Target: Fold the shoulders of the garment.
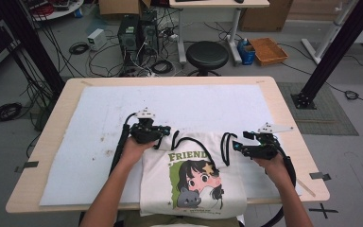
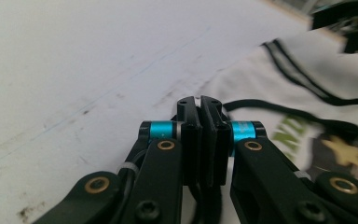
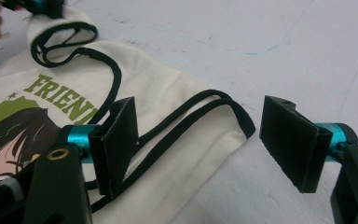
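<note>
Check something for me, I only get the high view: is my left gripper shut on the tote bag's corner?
Observer: It looks so. In the left gripper view the left gripper has its jaws pressed together, with a white sliver of the tote bag pinched at the tips.
Operator: And the right one?
Observer: The right gripper is wide open, its jaws either side of the bag's other top corner.
Operator: Is a handle in the way?
Observer: One black handle loop lies flat on that corner, between the open jaws.

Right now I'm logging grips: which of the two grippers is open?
The right gripper: its jaws stand wide apart over the tote bag corner. The left gripper has its jaws pressed together.
</note>
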`<state>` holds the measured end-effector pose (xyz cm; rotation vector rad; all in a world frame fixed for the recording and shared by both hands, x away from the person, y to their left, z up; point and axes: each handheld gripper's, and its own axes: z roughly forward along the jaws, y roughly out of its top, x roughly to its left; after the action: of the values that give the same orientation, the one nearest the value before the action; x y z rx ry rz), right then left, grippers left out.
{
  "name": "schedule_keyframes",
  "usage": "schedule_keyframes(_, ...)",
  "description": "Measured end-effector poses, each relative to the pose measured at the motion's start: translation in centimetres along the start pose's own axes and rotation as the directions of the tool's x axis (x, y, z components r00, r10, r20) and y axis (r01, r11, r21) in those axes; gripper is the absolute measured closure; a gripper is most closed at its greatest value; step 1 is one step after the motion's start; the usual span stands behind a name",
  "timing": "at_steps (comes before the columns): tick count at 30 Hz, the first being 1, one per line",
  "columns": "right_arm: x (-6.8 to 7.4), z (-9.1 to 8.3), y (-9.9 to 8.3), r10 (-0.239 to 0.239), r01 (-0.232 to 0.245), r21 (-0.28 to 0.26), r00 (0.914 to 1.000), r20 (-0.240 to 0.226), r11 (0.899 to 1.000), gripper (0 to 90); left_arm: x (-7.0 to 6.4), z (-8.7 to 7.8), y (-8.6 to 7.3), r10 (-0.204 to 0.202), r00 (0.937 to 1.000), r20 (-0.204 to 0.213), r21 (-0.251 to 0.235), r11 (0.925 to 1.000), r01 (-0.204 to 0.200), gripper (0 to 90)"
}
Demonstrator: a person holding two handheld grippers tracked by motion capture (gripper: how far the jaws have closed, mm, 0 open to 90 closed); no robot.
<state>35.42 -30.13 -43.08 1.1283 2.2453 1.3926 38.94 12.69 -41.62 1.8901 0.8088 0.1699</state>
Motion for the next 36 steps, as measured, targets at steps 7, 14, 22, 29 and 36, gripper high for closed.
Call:
schedule_keyframes(7,0.5,-0.2,0.0,0.005,-0.005,0.004,1.0000,0.001,1.000,27.7,-2.2,-5.4,-2.6,0.036,0.9832,0.179,-0.028,0.9991,-0.032,71.4)
schedule_keyframes(14,1.4,-0.2,0.4,-0.007,0.007,0.011,1.0000,0.006,1.000,28.2,-2.2,-7.2,-4.4,0.000,0.9995,0.032,-0.063,0.9980,0.002,52.9)
schedule_keyframes(22,4.2,0.1,-0.4,-0.036,0.037,0.142,0.9993,-0.013,0.989,47.5,-2.4,-4.6,-4.8,-0.030,0.9900,-0.137,0.022,0.9992,0.034,50.3)
schedule_keyframes(29,6.9,1.9,-1.4,-0.212,0.222,0.254,0.9750,-0.065,0.941,65.9,-4.2,-1.1,-5.2,0.080,0.9918,-0.099,0.129,0.9893,-0.067,53.2)
schedule_keyframes(36,7.3,1.8,-1.4,-0.256,0.267,0.275,0.9637,-0.077,0.924,86.9,-4.9,-0.6,-5.5,0.181,0.9702,-0.161,0.181,0.9717,-0.151,85.0)
